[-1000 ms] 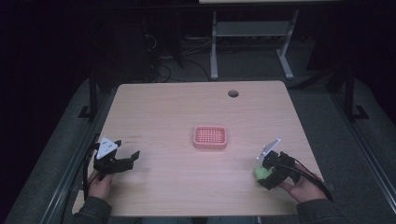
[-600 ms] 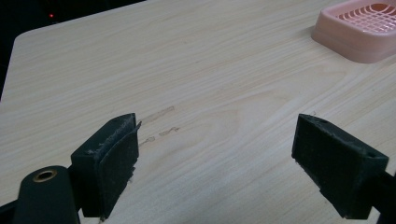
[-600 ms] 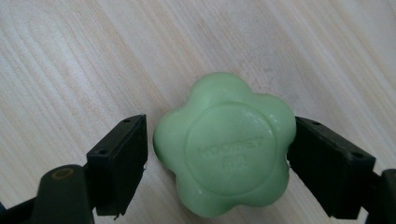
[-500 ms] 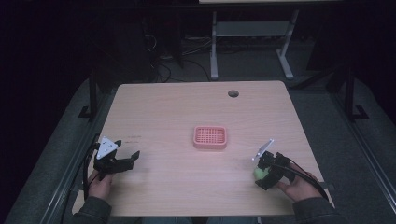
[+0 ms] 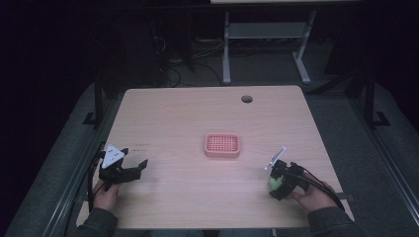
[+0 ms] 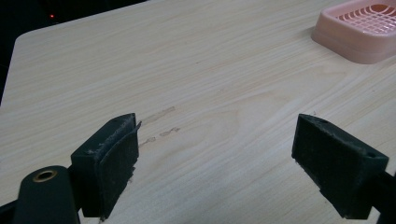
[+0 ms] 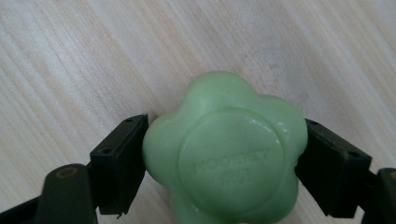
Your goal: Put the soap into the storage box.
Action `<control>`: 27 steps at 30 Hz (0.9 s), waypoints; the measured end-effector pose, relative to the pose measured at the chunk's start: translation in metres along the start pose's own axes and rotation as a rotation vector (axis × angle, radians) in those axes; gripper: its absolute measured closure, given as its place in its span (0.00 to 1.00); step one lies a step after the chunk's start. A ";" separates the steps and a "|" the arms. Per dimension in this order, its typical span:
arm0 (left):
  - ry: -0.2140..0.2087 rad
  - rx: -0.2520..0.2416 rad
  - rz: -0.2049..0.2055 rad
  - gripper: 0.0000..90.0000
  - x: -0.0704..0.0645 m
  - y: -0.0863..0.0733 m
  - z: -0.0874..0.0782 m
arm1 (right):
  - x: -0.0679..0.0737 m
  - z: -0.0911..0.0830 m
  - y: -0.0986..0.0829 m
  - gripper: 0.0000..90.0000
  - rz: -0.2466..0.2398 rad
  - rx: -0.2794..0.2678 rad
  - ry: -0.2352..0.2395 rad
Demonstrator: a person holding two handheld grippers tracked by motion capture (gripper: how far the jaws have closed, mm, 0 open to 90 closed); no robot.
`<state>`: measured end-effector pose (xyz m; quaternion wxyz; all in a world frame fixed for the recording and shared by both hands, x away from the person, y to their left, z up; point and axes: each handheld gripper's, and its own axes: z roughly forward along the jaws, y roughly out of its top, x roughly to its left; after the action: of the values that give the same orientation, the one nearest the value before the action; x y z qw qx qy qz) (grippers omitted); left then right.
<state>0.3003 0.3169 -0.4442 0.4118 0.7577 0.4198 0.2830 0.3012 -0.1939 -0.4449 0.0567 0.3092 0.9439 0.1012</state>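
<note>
A pale green flower-shaped soap bar point(image 7: 226, 151) sits between the two black jaws of my right gripper point(image 7: 223, 165), which press on both its sides just above the wooden table. In the high view that soap point(image 5: 273, 182) shows as a green spot at my right gripper point(image 5: 276, 183), near the table's front right. A pink slatted soap dish point(image 5: 222, 145) lies in the middle of the table, also at the top right of the left gripper view as the dish point(image 6: 359, 28). My left gripper point(image 5: 132, 169) rests at the front left, its jaws wide apart and empty, as the left gripper view point(image 6: 229, 161) confirms.
The light wooden table point(image 5: 188, 113) has a round cable hole point(image 5: 246, 98) near its far edge. Faint smudges point(image 6: 159, 123) mark the wood ahead of the left gripper. Beyond the table stand dark floor, cables and a metal frame point(image 5: 262, 34).
My right gripper with the soap has drifted slightly toward the front of the table and tilted down. The left gripper has stayed where it was.
</note>
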 end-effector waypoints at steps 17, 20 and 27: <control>0.001 -0.003 -0.003 0.16 0.000 0.000 0.000 | -0.003 0.000 0.000 0.27 0.010 0.005 0.020; 0.002 -0.005 -0.004 0.16 0.000 0.000 0.000 | -0.004 0.000 0.000 0.27 0.010 -0.001 0.024; 0.003 -0.004 -0.006 0.16 0.000 0.000 -0.001 | -0.005 0.000 -0.002 0.27 0.017 -0.012 0.034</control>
<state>0.2999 0.3172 -0.4438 0.4138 0.7551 0.4221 0.2836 0.3046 -0.1984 -0.4450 0.0418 0.3151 0.9414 0.1125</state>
